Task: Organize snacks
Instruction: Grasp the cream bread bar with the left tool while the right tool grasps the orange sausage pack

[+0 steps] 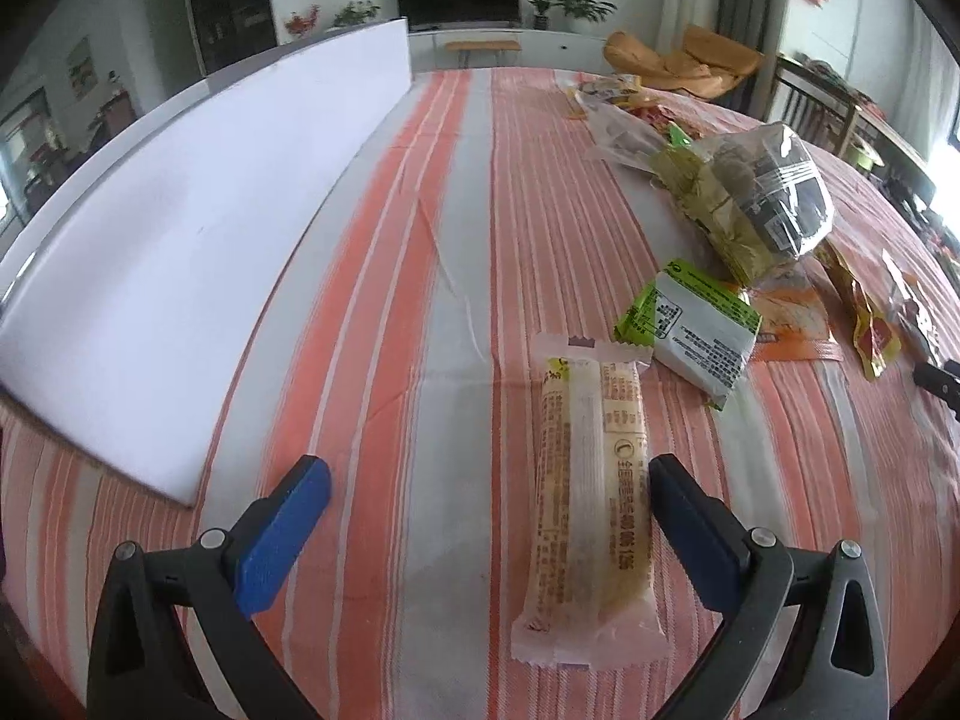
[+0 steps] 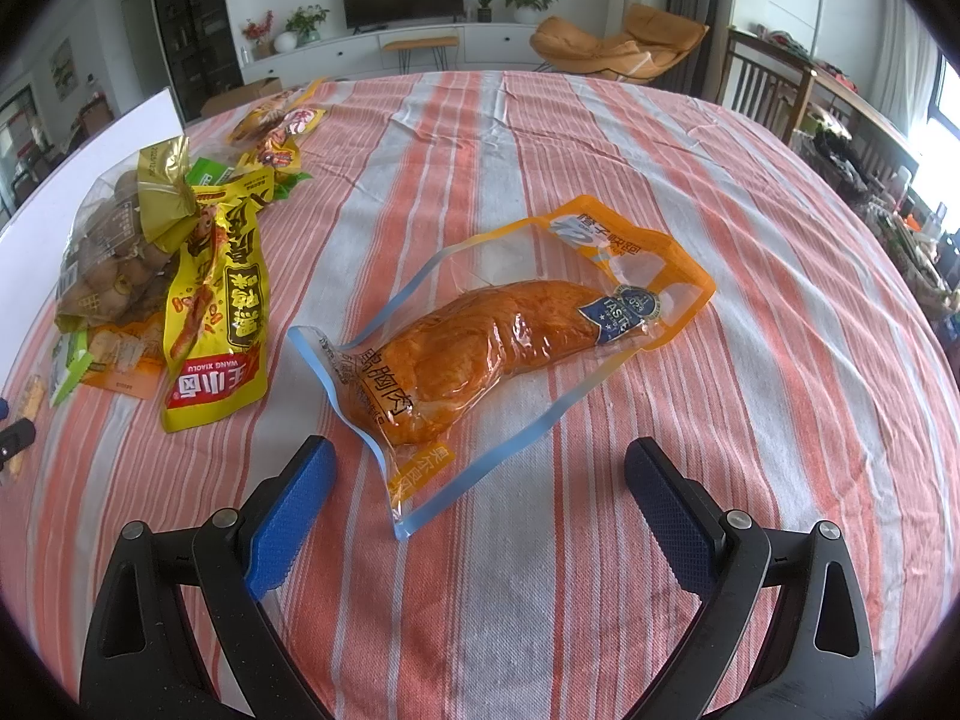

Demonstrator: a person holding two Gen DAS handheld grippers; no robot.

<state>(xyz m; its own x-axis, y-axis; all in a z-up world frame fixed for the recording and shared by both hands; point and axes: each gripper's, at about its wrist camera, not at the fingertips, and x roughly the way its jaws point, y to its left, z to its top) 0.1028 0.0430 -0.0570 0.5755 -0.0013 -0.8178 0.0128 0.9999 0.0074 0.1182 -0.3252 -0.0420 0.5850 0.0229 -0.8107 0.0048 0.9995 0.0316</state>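
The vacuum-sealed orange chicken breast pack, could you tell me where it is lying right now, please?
In the right wrist view, the vacuum-sealed orange chicken breast pack lies flat on the striped tablecloth, just ahead of the open right gripper, with the yellow snack bag to its left.

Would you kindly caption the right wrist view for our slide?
Open right gripper poised over a vacuum-packed chicken breast pouch lying on the striped tablecloth.

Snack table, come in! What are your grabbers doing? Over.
Both grippers, left and right, open, empty. Long pale wrapped snack bar between left jaws. Orange vacuum-packed chicken breast pouch ahead of right. Nothing blocking.
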